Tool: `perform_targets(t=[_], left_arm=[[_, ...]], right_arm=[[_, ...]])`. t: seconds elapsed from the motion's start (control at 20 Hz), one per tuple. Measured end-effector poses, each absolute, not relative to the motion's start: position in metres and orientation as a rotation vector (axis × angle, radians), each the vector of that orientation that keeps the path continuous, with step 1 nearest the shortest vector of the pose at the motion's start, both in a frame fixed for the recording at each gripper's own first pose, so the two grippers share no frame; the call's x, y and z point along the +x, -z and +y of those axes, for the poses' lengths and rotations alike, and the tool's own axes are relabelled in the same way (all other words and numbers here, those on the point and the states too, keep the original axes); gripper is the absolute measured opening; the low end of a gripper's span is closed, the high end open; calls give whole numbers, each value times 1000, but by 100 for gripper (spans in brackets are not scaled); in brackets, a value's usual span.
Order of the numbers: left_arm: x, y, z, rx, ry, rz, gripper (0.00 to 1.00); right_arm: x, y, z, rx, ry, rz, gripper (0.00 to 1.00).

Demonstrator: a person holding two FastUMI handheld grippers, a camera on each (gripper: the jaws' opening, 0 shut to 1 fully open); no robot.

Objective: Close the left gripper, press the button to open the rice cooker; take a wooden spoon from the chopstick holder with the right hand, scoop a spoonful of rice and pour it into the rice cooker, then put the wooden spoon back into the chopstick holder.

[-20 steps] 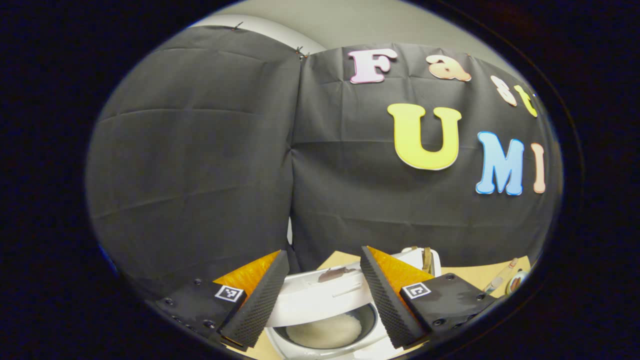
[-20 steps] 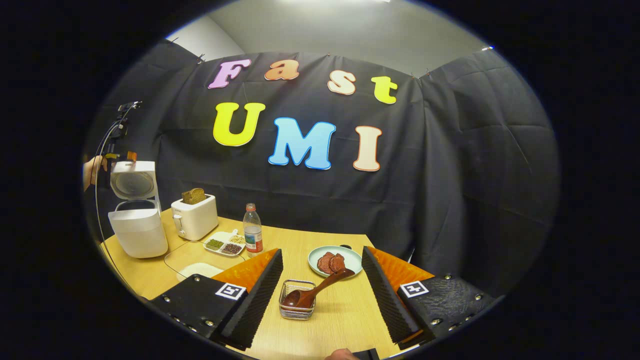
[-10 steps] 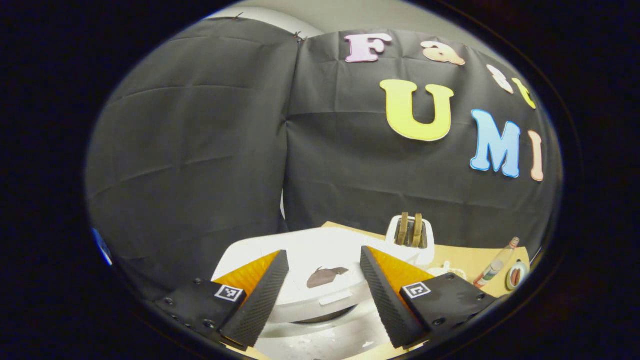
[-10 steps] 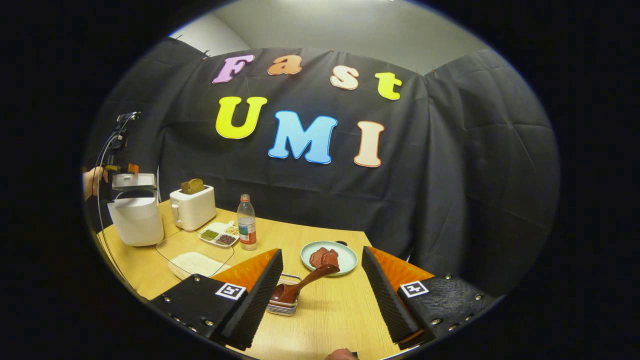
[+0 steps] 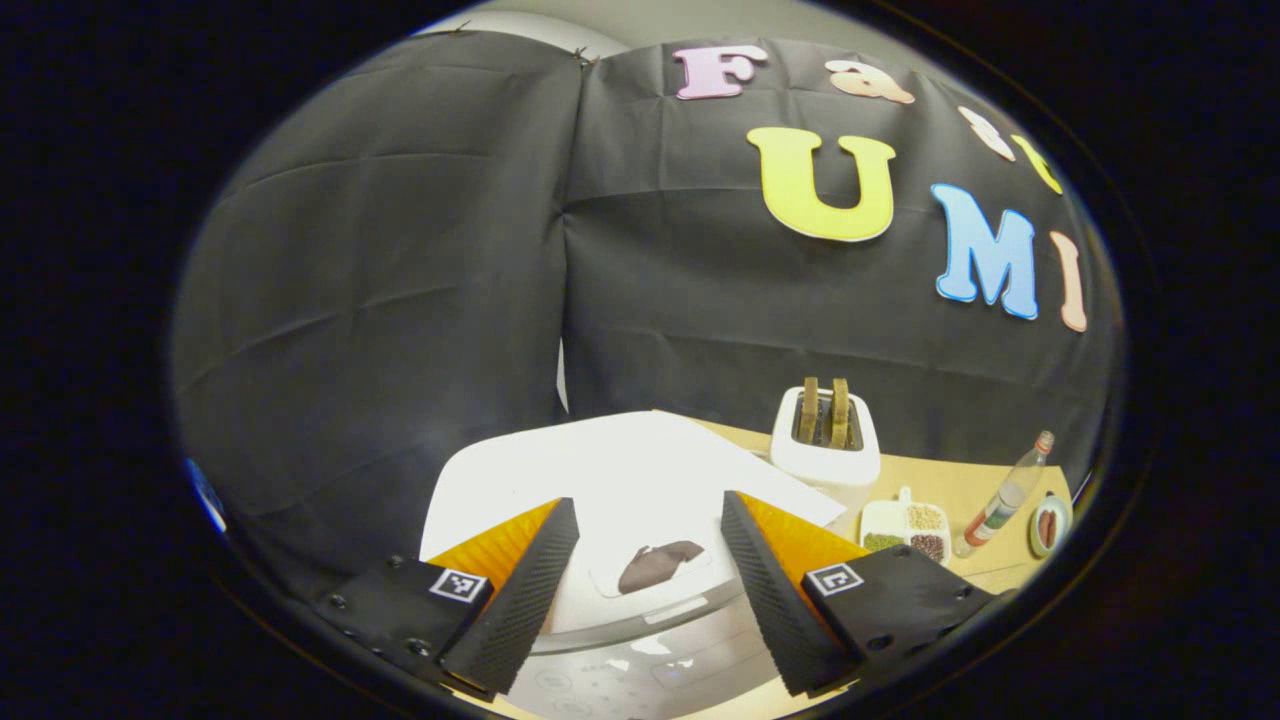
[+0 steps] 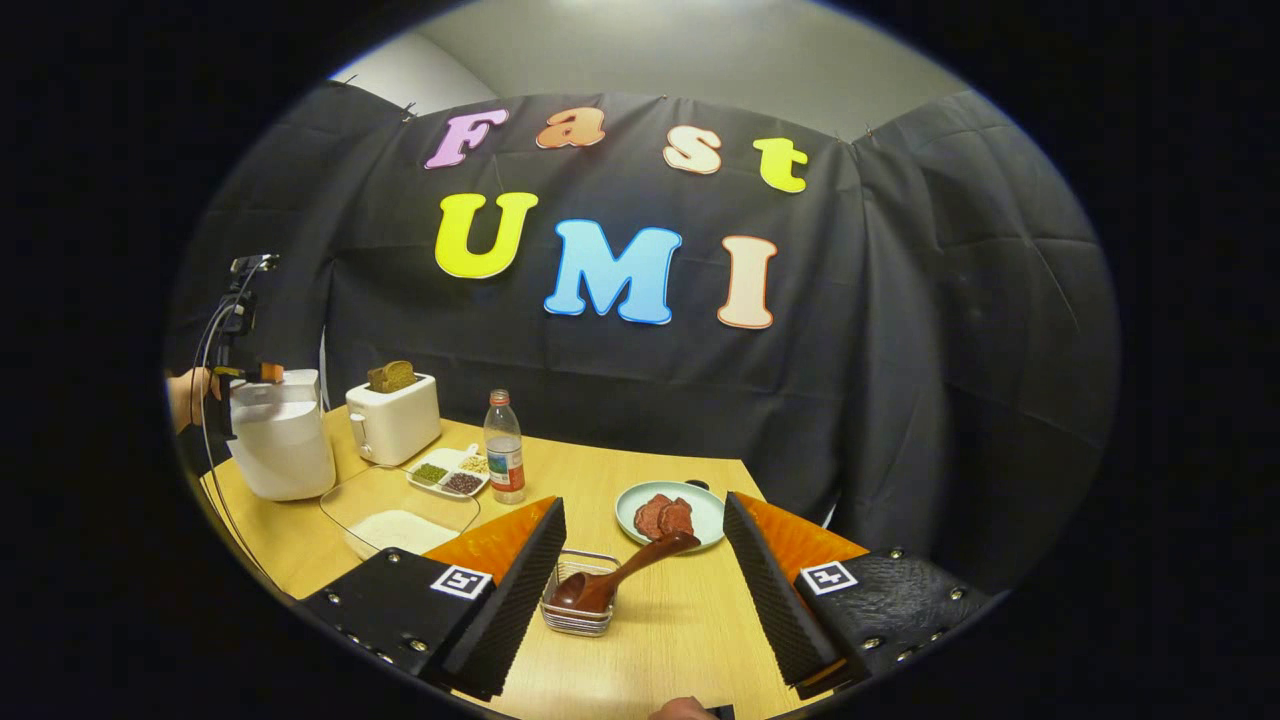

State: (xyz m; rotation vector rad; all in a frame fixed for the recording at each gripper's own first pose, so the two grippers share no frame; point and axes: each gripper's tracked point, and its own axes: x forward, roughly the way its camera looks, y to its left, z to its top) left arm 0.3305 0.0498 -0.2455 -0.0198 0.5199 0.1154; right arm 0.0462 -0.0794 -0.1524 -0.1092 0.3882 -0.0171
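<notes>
1. Swung down onto its body since a second ago, when it stood upright: rice cooker [image 6: 281, 447] lid, now shut in both views.
2. Left gripper [image 5: 648, 590] poised just above the closed lid, fingers spread wide with nothing between them; seen from the right gripper view at the cooker's top, held by a hand [image 6: 188, 398] at the far left counter edge.
3. Right gripper [image 6: 644, 593] low over the counter [image 6: 690, 630], spread wide, holding nothing, aimed at the chopstick holder [image 6: 578, 610].
4. Shifted slightly in the right gripper view compared with half a second ago: holder now sits nearer the middle of the gap.
5. Wooden spoon [image 6: 618, 578] resting in the wire holder, bowl down, handle tilted up to the right.
6. Beyond the holder: plate [image 6: 672, 512] with dark red slices, bottle [image 6: 505, 446], divided dish of beans [image 6: 449, 476], toaster [image 6: 394, 418] with bread, and a glass tray of rice [image 6: 398, 518] near the cooker.
</notes>
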Motion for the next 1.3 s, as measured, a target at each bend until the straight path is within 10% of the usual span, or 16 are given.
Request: perform_targets(t=[0.75,1.3], left_arm=[[321,252,42,-13,-16,526,100],[223,78,-13,-55,202,165,98]], right_arm=[[57,140,-30,-51,-17,361,96],[77,83,26,23,-65,240,96]])
